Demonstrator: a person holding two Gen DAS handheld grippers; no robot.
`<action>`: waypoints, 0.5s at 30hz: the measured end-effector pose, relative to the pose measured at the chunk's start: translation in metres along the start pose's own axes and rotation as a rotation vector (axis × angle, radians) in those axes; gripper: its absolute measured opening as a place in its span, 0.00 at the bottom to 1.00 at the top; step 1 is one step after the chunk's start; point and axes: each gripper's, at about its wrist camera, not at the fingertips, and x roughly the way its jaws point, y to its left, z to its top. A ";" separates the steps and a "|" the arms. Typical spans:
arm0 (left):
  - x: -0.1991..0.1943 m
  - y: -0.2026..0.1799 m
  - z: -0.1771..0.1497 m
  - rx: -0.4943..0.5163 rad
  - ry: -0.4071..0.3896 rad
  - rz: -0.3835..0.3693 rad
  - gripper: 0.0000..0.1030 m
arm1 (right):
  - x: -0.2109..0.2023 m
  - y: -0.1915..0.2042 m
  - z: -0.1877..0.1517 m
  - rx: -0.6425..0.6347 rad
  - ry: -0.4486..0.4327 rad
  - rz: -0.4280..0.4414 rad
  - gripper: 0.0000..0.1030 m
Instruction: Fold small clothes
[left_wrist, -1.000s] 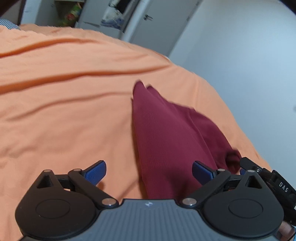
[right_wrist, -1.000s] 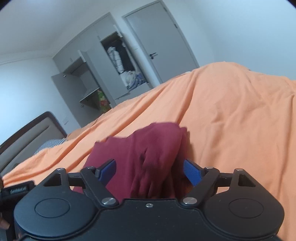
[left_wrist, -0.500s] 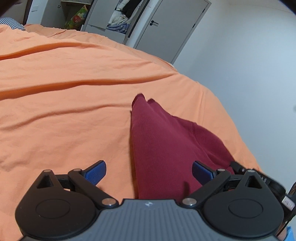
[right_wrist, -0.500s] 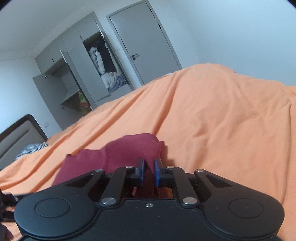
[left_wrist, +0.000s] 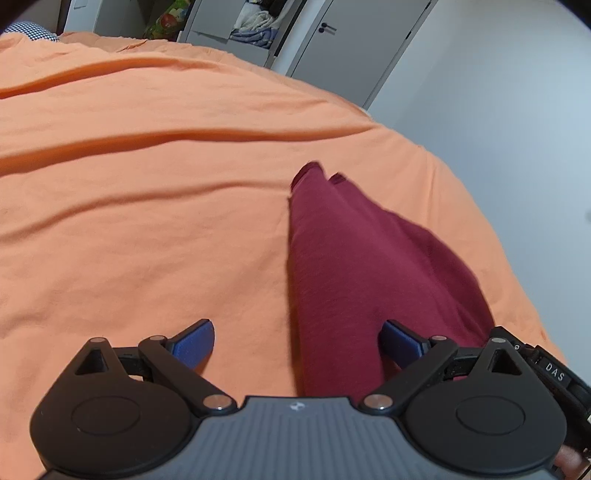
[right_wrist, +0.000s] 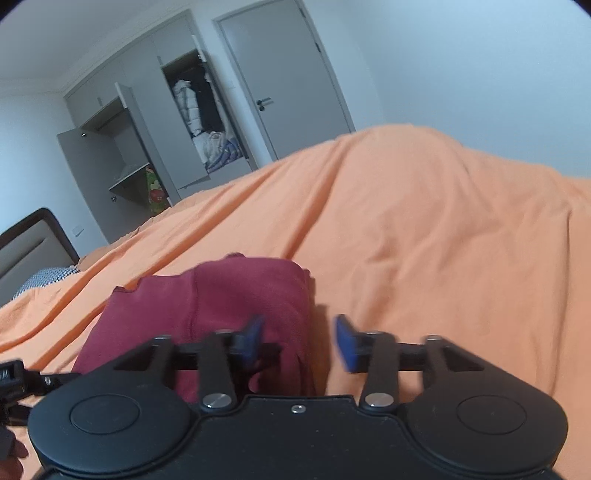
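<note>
Garment (right_wrist: 236, 302) is seen lying on the orange sheet (left_wrist: 147, 221), dark red, doubled over with a rounded fold edge, released by the right gripper (right_wrist: 299, 341), whose fingers were clamped half a second ago and are now parted. Left gripper (left_wrist: 295, 341) is held wide open over the near end. Fold judged placed; smoothing likely needed.

Black linkages, silver screws, 2 blue fingers (left_wrist: 195, 339), "DAS" label

The maroon garment's (left_wrist: 354, 280) near end is hidden behind the left claw (left_wrist: 297, 341).
</note>
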 end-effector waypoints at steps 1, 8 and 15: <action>0.000 -0.001 0.001 0.000 -0.010 -0.002 0.97 | 0.000 0.005 0.000 -0.025 -0.007 0.012 0.63; 0.011 -0.015 0.002 0.053 -0.065 0.048 0.97 | 0.020 0.027 -0.007 -0.170 0.036 0.013 0.92; 0.028 -0.003 -0.015 0.064 -0.070 0.043 1.00 | 0.044 0.007 -0.034 -0.121 0.083 0.002 0.97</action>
